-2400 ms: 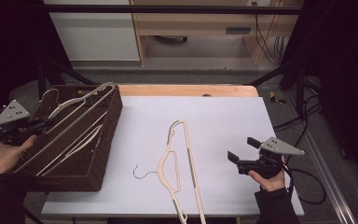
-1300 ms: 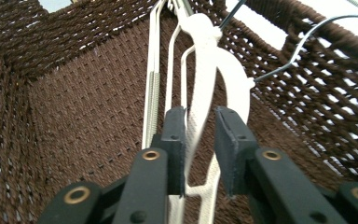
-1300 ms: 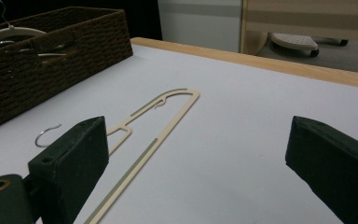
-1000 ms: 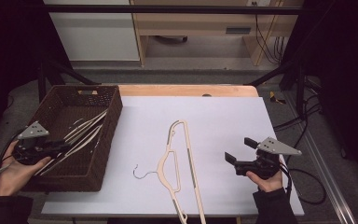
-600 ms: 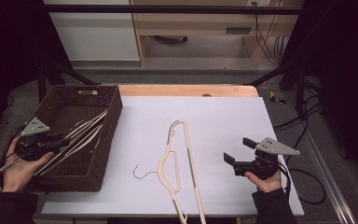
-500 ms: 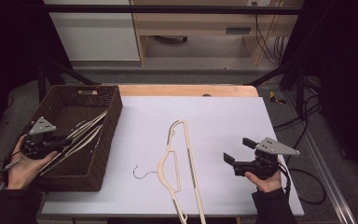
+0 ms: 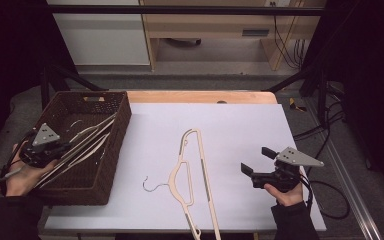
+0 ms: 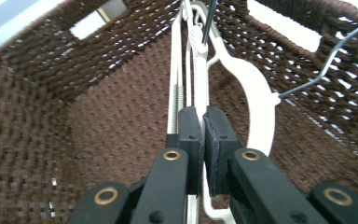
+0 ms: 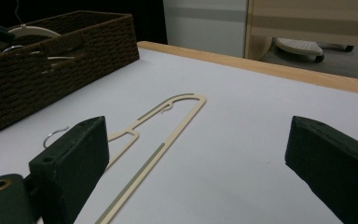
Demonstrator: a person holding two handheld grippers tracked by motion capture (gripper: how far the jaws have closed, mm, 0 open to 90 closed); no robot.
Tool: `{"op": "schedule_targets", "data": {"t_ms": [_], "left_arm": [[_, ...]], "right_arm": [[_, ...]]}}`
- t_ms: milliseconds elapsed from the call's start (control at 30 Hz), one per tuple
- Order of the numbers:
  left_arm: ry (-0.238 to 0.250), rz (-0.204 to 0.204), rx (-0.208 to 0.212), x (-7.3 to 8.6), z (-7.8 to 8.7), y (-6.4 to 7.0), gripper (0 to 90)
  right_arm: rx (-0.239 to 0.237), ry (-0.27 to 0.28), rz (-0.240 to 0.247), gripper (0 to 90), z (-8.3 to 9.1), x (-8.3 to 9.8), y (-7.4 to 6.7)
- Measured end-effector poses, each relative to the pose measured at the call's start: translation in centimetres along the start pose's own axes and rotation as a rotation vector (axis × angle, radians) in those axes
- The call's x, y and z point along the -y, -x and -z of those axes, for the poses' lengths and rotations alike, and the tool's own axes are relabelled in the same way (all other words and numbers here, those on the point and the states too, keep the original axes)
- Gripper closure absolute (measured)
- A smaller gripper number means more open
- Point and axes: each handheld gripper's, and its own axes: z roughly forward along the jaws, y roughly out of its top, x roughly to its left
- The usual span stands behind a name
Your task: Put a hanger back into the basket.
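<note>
— Over at the left edge, which step is this?

— Judging by how things lie, the grab. The left hand-held gripper (image 7: 55, 149) sits inside the wicker basket (image 7: 121, 125), and its jaws have just been closing. In the left gripper view the pads (image 8: 189, 135) stand nearly together, pinching the thin bar of a white hanger (image 8: 200, 70). That hanger lies slanted among several others in the basket, their wire hooks (image 8: 328, 63) close by.

— So what does the next move call for?

— Probably a lift up and over the basket's right wall, then across to the tabletop (image 7: 230, 120). The hangers lie tangled, so a hook may catch a neighbour or snag the weave; a slow, straight rise would help.

— Room to set it down?

— Plenty. One beige hanger (image 7: 190, 170) already lies on the white sheet near the middle, its foot reaching over the front edge. Between it and the basket there's a bare strip, and the far half of the sheet is open up to the wooden rim.

— And the right side?

— The right hand-held gripper (image 7: 257, 162) rests near the front right corner, jaws spread wide and holding nothing, pointing toward the beige hanger but well apart from it.
</note>
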Motion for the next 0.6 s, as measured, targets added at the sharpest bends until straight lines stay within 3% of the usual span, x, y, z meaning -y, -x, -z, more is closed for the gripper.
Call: {"op": "schedule_targets", "data": {"t_ms": [67, 133, 200, 267, 367, 467, 533, 600], "left_arm": [[-0.014, -0.015, 0.012, 0.0, -0.2, 0.3, 85.9], [-0.022, -0.01, 0.062, 0.3, -0.6, 0.6, 83.6], [-0.046, -0.022, 0.077, 0.3, -0.9, 1.0, 81.8], [-0.058, 0.024, 0.09, 0.0, -1.0, 0.9, 80.6], [-0.083, 0.076, 0.143, 0.0, -1.3, 0.4, 77.7], [-0.126, 0.101, 0.183, -0.1, -1.7, 0.5, 75.5], [-0.156, 0.115, 0.174, -0.2, -1.8, 0.5, 73.9], [-0.146, 0.129, 0.164, -0.3, -1.7, 0.6, 66.1]], "right_arm": [[-0.003, 0.0, -0.002, 6.6, 0.0, 0.0, 0.0], [-0.004, -0.002, 0.003, 6.7, 0.0, 0.0, -0.2], [-0.006, -0.001, 0.009, 6.6, -0.1, -0.1, -0.3], [-0.004, -0.003, 0.009, 6.6, -0.1, -0.1, -0.3], [-0.007, -0.002, 0.012, 6.6, -0.1, 0.0, -0.2], [-0.006, -0.005, 0.008, 6.6, 0.0, 0.0, -0.2], [-0.008, -0.003, 0.008, 6.6, 0.0, 0.0, -0.2], [-0.005, 0.002, 0.005, 6.6, 0.1, -0.1, -0.2]]}}
